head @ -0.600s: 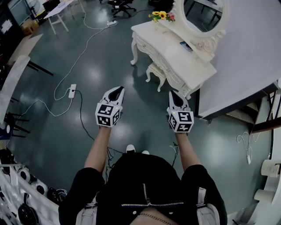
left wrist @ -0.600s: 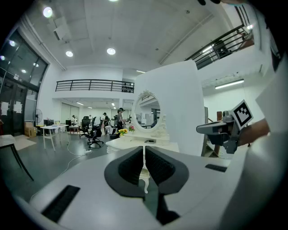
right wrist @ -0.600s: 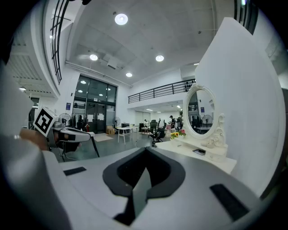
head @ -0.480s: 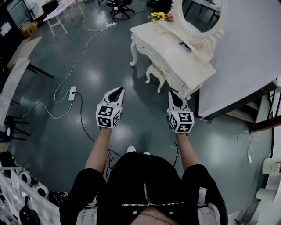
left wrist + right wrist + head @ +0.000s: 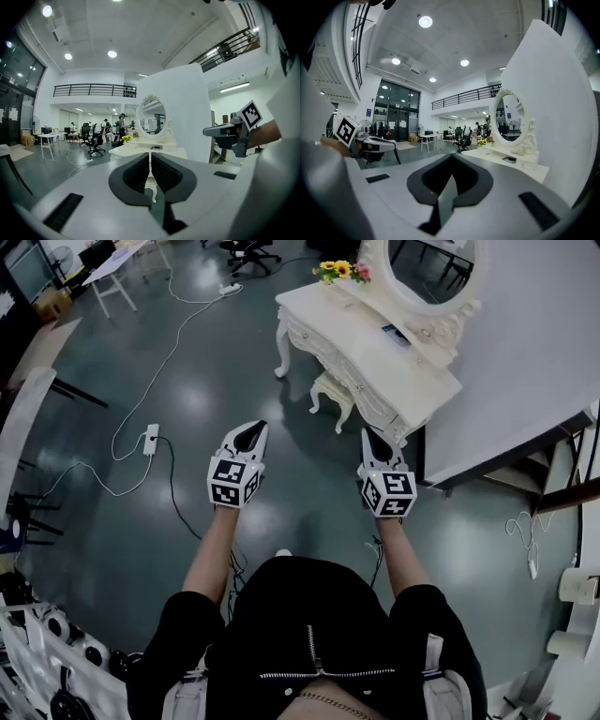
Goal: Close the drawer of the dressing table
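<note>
Dressing table (image 5: 367, 345) lies ahead-right, well apart; my right gripper (image 5: 368, 434) is nearer than my left gripper (image 5: 251, 427), both with jaws together, empty.

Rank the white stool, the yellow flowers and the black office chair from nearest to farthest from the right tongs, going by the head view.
From the right tongs:
1. White stool, beside the dressing table, just ahead.
2. Yellow flowers, on the table's far end.
3. Black office chair, beyond, at the top.

Glossy dark floor (image 5: 234, 352), ceiling spotlights (image 5: 112, 54)
</note>
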A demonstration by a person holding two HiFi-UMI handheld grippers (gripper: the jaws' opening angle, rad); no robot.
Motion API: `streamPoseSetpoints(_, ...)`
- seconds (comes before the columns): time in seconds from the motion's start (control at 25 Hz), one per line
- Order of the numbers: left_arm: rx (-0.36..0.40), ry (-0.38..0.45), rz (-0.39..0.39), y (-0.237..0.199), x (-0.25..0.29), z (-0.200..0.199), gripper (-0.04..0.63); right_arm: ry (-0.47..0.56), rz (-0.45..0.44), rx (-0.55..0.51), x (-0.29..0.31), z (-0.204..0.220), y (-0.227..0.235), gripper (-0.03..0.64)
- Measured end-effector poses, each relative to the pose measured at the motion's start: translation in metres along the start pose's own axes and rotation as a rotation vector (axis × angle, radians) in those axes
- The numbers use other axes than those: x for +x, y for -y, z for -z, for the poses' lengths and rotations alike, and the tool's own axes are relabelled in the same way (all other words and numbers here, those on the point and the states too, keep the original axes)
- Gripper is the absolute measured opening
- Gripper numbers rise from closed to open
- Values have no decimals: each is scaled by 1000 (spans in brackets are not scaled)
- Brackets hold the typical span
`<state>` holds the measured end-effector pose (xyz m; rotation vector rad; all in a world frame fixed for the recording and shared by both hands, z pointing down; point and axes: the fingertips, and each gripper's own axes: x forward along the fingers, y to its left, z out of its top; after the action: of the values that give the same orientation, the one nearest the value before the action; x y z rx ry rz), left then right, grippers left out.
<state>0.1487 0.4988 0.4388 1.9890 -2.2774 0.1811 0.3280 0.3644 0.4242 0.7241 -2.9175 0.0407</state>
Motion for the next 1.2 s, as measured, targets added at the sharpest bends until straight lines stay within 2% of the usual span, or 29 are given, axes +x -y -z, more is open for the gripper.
streamPoseSetpoints(0.28,10,-11,26,-24,5,7,31,-19,26,20,15,14,-14,6)
streamPoseSetpoints(0.6,-5,-24,41,-47,30,13,31,-44,38,23,43,19,-7,6)
streamPoseSetpoints(0.92,-7,-43,40,-84,112,7,31,-56,27,29,124,17,38,6)
streamPoseSetpoints(1.2,2,-50,17,-128,204,-23,31,-41,7,45,219,-9,97,6)
